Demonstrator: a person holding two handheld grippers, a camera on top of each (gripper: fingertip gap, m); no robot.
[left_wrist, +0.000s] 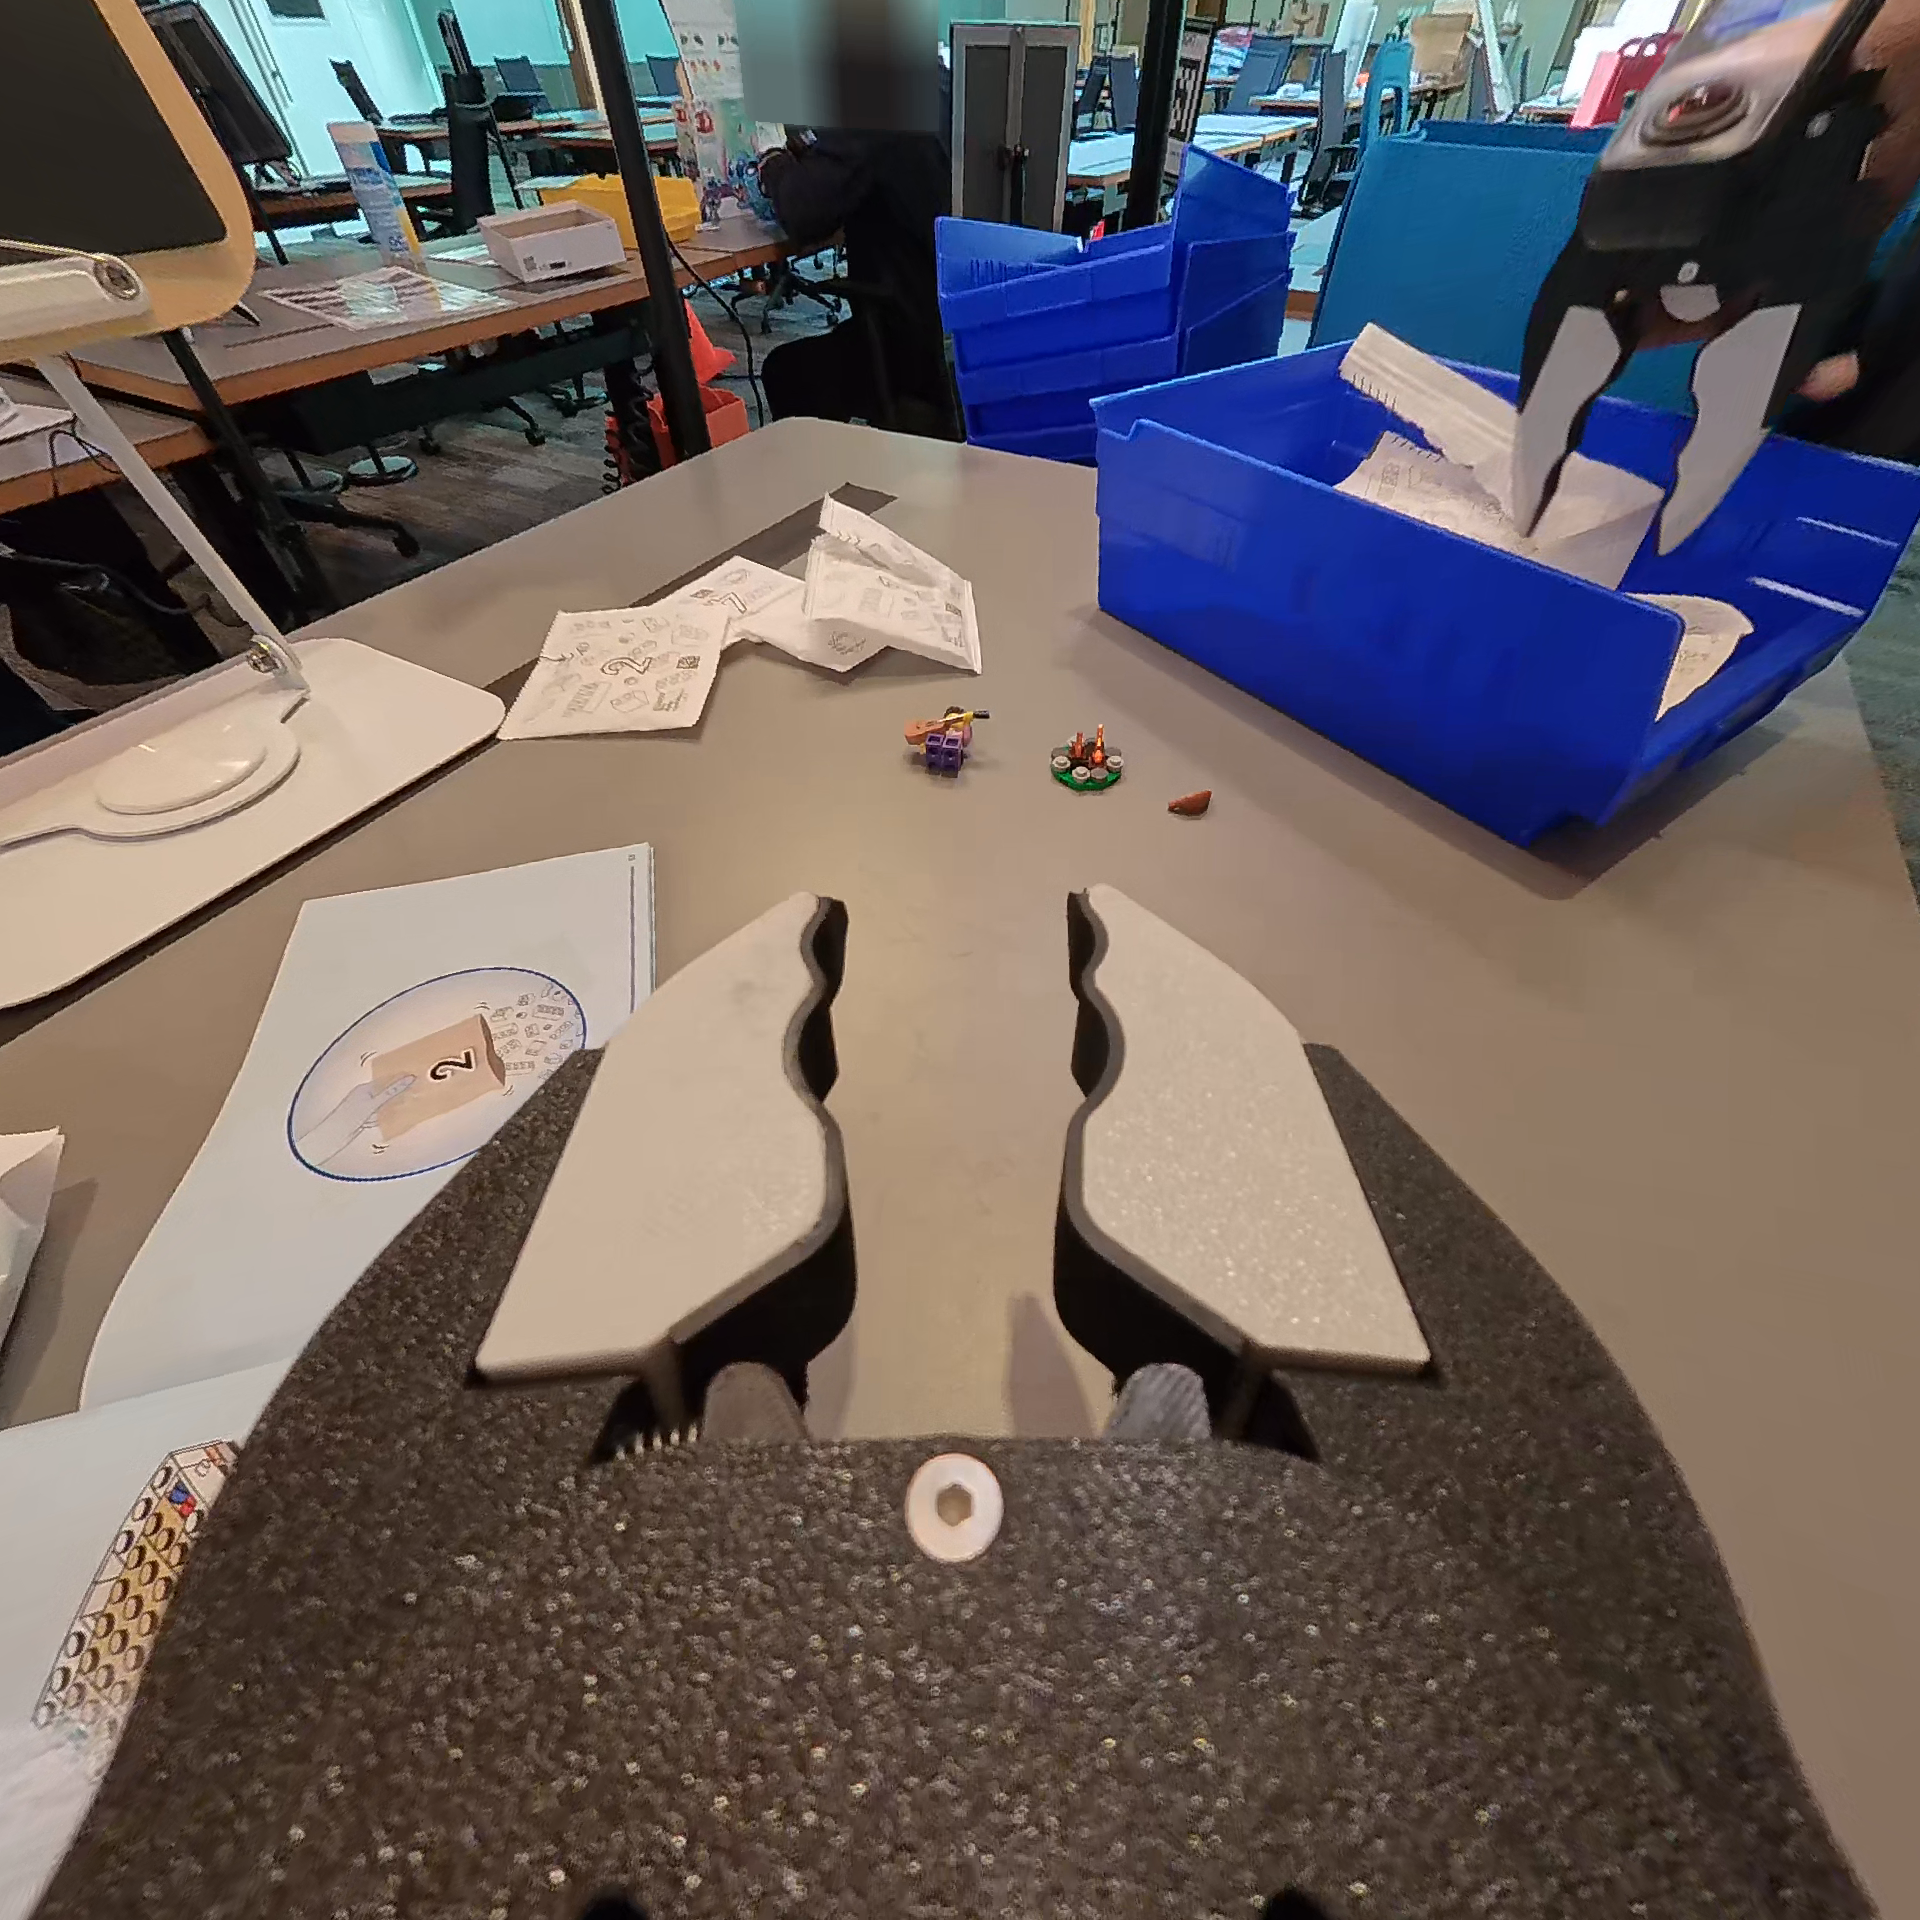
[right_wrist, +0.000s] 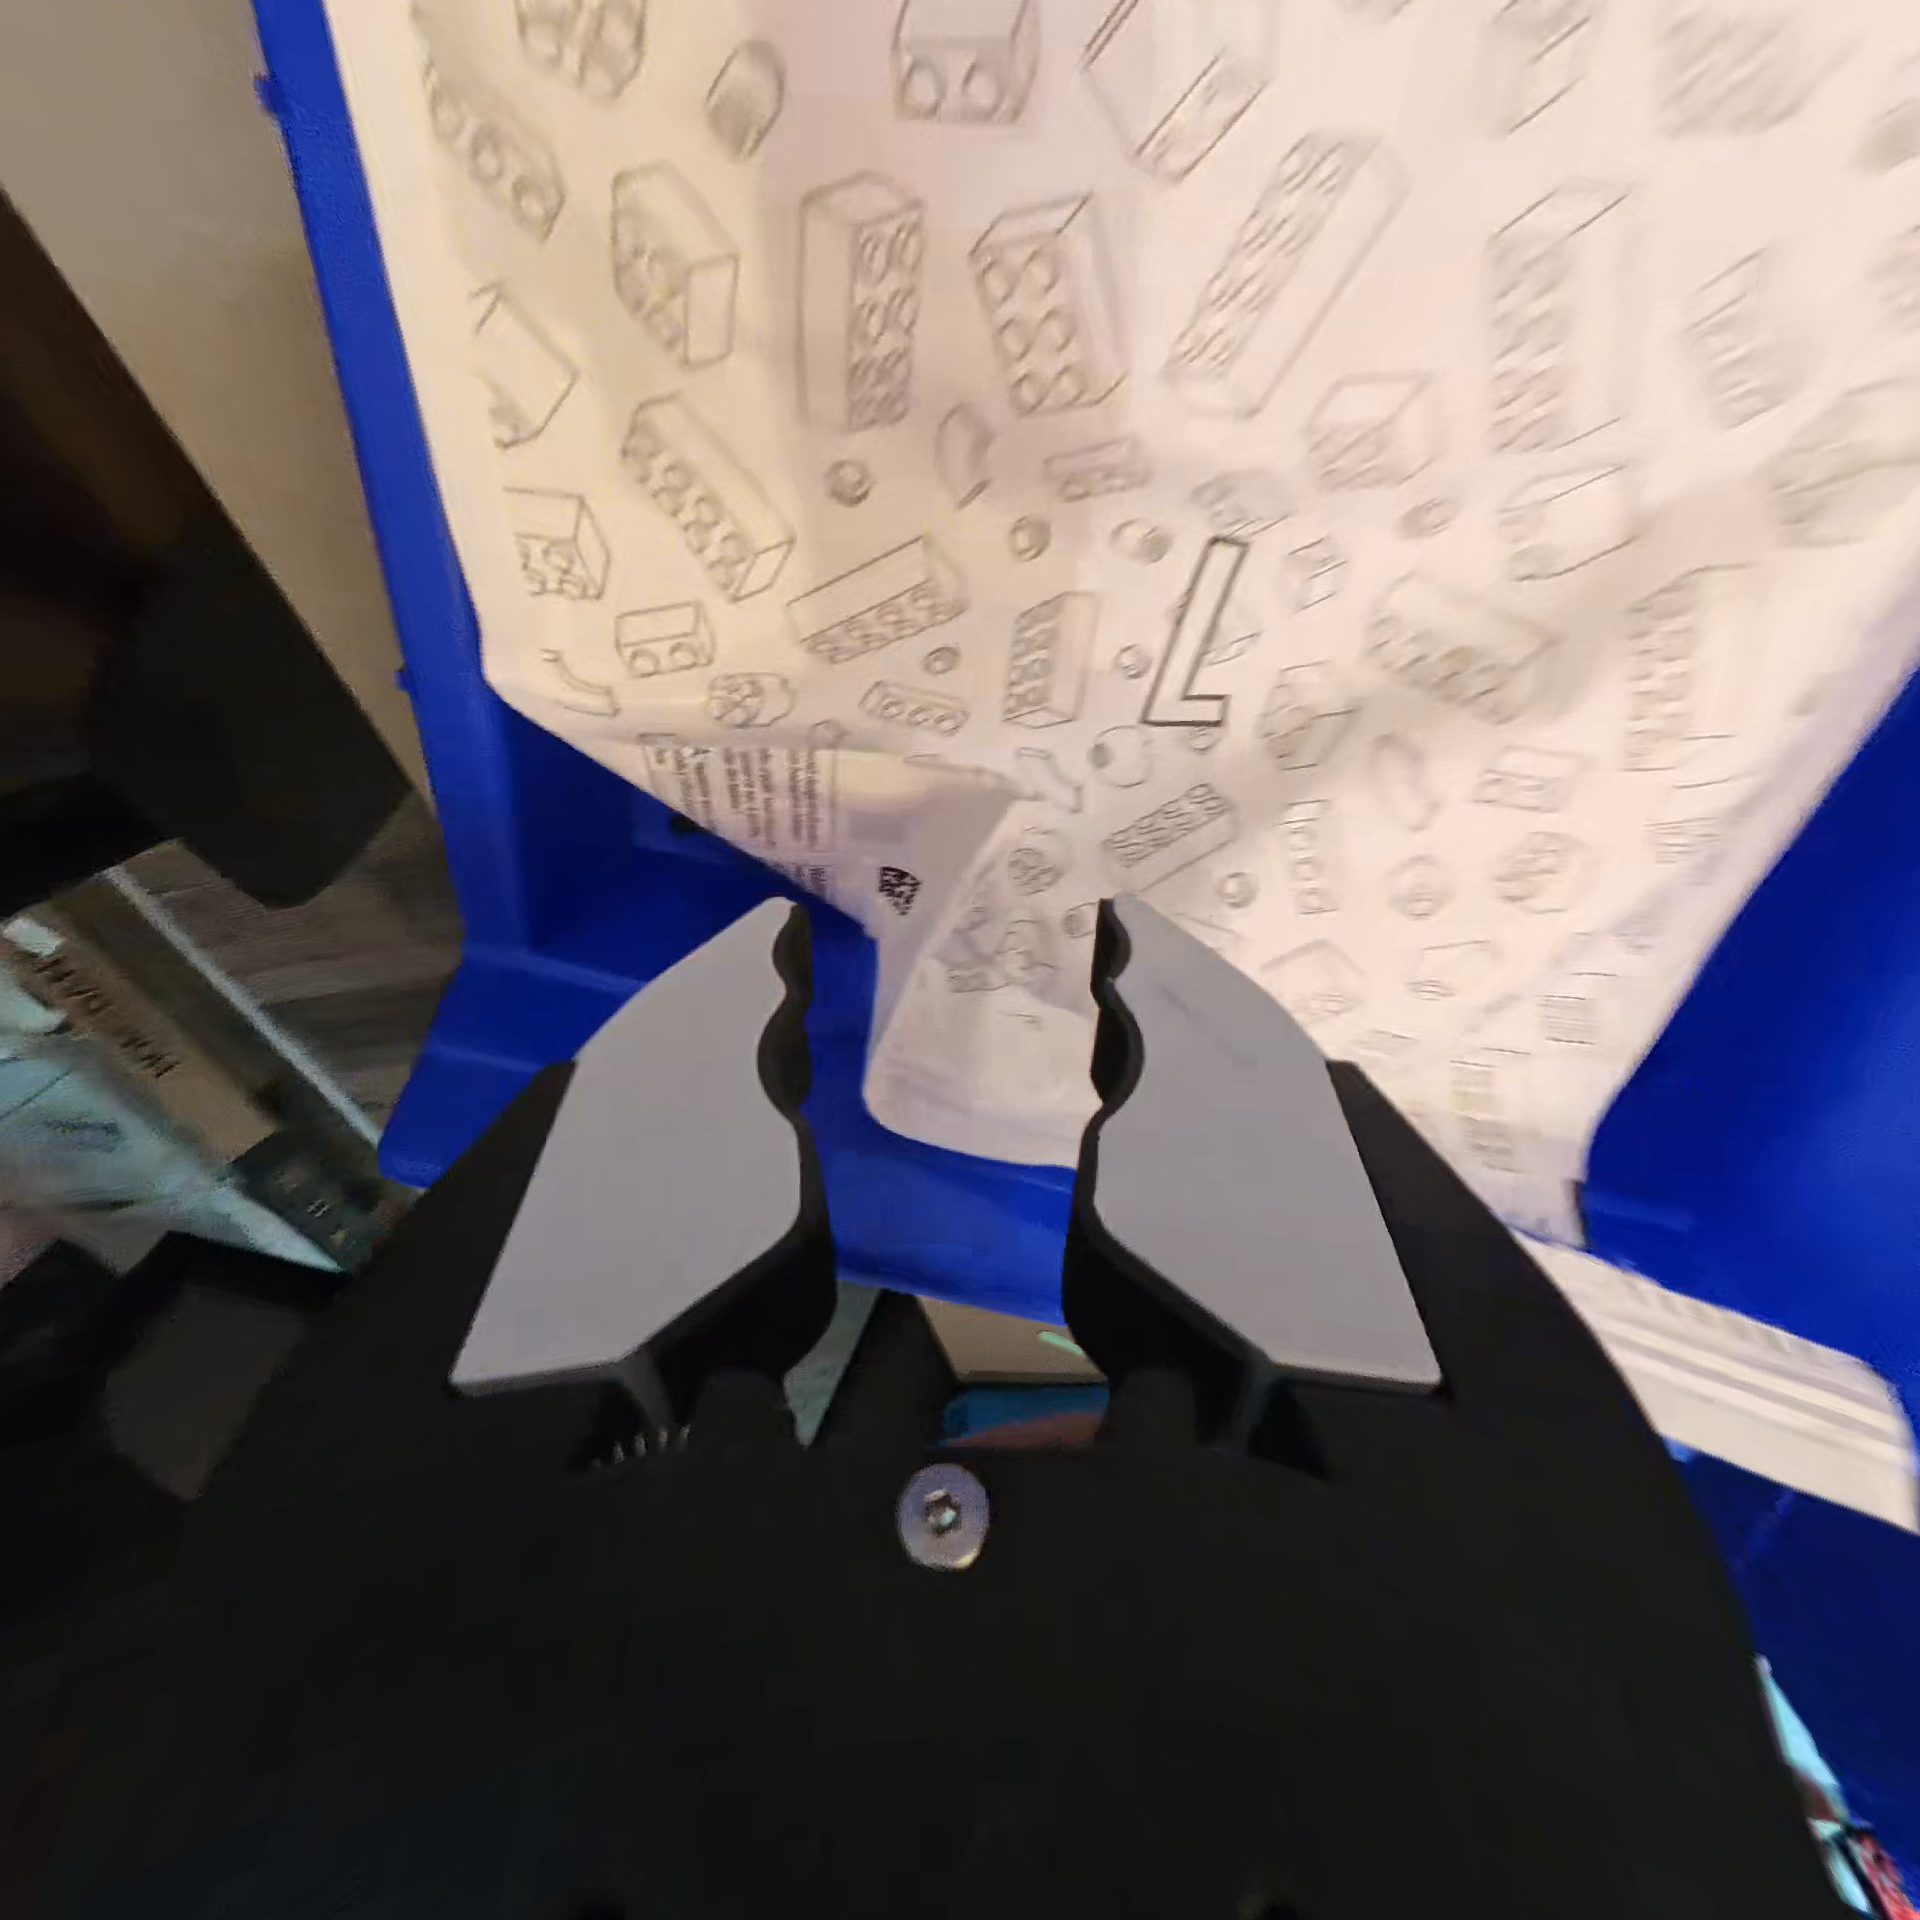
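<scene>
Upper right of the left view, the right tool (left_wrist: 1605, 530) hangs spread over a white paper bag (right_wrist: 1195, 436) in the blue bin (left_wrist: 1351, 623), pinching nothing. The left tool (left_wrist: 956, 914), lower centre, also spread and empty, sits well apart above the tabletop (left_wrist: 1507, 1091).

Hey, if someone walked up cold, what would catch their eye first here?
Probably the blue bin at the table's far right, with the right gripper hanging open over the white printed paper bag inside. Then two tiny brick models, a purple one and a green campfire, mid-table.
</scene>
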